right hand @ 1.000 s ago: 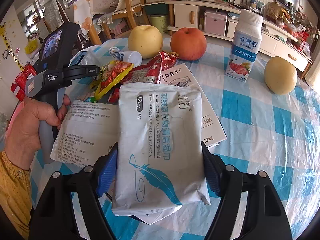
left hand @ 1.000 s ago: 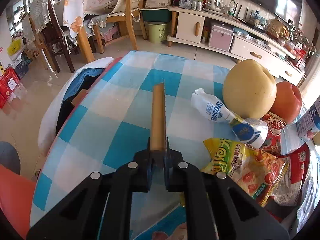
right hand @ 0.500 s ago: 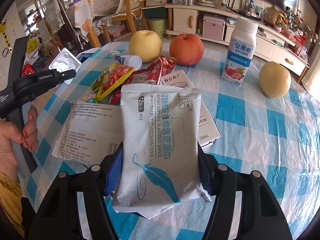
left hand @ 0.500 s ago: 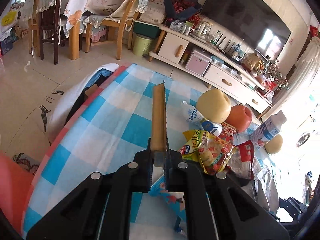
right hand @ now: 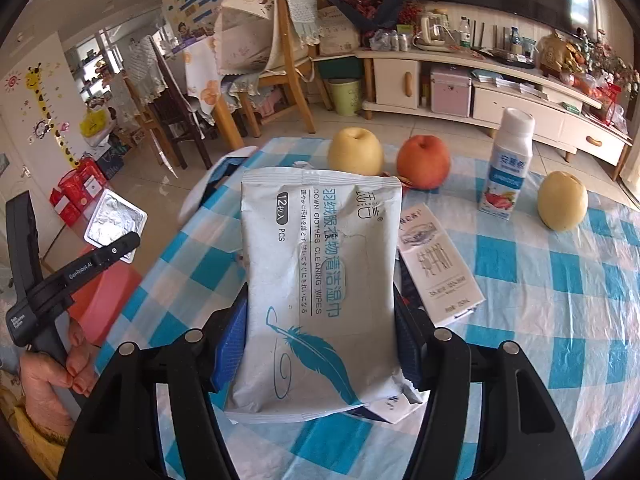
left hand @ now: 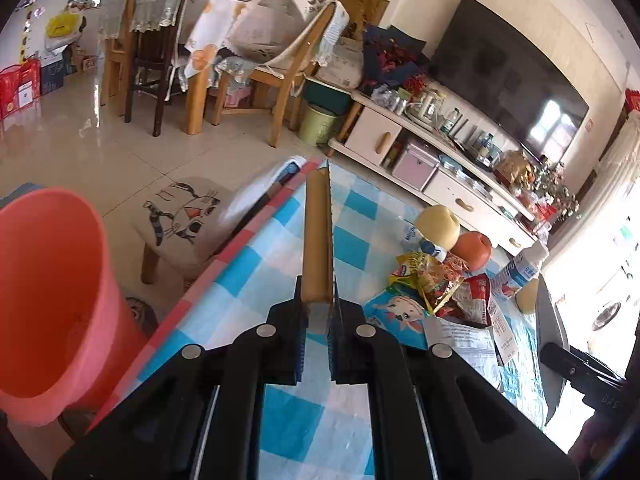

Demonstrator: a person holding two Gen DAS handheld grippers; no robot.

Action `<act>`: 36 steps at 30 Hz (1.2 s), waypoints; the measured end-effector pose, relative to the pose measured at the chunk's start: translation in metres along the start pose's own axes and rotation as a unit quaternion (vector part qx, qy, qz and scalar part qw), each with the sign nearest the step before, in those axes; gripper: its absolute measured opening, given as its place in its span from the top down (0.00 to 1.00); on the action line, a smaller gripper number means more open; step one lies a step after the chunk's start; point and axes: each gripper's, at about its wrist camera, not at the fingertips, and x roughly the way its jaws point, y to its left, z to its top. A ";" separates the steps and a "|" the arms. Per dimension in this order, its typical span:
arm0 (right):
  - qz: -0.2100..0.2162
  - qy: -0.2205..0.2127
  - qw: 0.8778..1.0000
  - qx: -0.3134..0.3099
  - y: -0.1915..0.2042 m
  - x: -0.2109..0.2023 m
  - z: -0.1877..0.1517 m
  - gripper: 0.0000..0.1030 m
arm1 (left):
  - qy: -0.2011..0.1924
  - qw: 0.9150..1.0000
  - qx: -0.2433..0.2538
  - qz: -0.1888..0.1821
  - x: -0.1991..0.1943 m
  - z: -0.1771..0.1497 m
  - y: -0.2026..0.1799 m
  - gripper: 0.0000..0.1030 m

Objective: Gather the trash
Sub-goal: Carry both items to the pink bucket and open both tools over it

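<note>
Table (right hand: 560,288): the blue-and-white checked cloth lies under both your claws; your right claw is over its near part, your left claw over its left edge.
Bucket (left hand: 52,292): the coral-pink bucket stands on the floor to the lower left of your left claw, off the table's edge, mouth open upward.
Wipes pack (right hand: 320,292): your right claw (right hand: 320,340) pinches this white pouch with the blue feather across its width, blue pads pressed against both long sides; the pack stands up ahead of the claw and hides the table behind it.
Left claw (left hand: 316,344): pressed nearly together on a thin flat tray (left hand: 317,248), seen edge-on as a tan strip running straight ahead from the claw. In the right wrist view the same piece shows as a square foil tray (right hand: 114,228) at the tip of your left claw (right hand: 120,246), out past the table's left edge.
Snack wrappers (left hand: 432,280): a yellow and red heap lies on the cloth ahead and right of your left claw.
Leaflet (right hand: 438,268): flat on the table, just right of the wipes pack.
Fruit: a yellow pear (right hand: 355,151) and a red apple (right hand: 424,161) sit ahead of your right claw, beyond the pack; a second pear (right hand: 562,206) sits far right.
Yogurt bottle (right hand: 508,164): upright between the apple and the far-right pear.
</note>
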 end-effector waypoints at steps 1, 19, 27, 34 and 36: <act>0.007 -0.006 1.000 -0.005 0.010 -0.003 0.002 0.38 | -0.005 1.000 -0.007 0.007 -0.006 0.002 0.007 0.90; 0.202 0.030 0.976 -0.077 0.267 0.081 0.037 0.38 | -0.022 0.974 -0.176 0.139 -0.052 0.036 0.186 0.90; 0.236 0.075 0.966 -0.069 0.317 0.138 0.044 0.28 | 0.025 0.954 -0.236 0.182 -0.036 0.028 0.233 0.68; 0.223 0.058 0.972 -0.035 0.290 0.133 0.040 0.16 | -0.025 0.946 -0.233 0.224 -0.051 0.028 0.235 0.25; 0.199 0.048 0.978 -0.045 0.278 0.122 0.036 0.14 | -0.043 0.947 -0.224 0.225 -0.053 0.029 0.229 0.22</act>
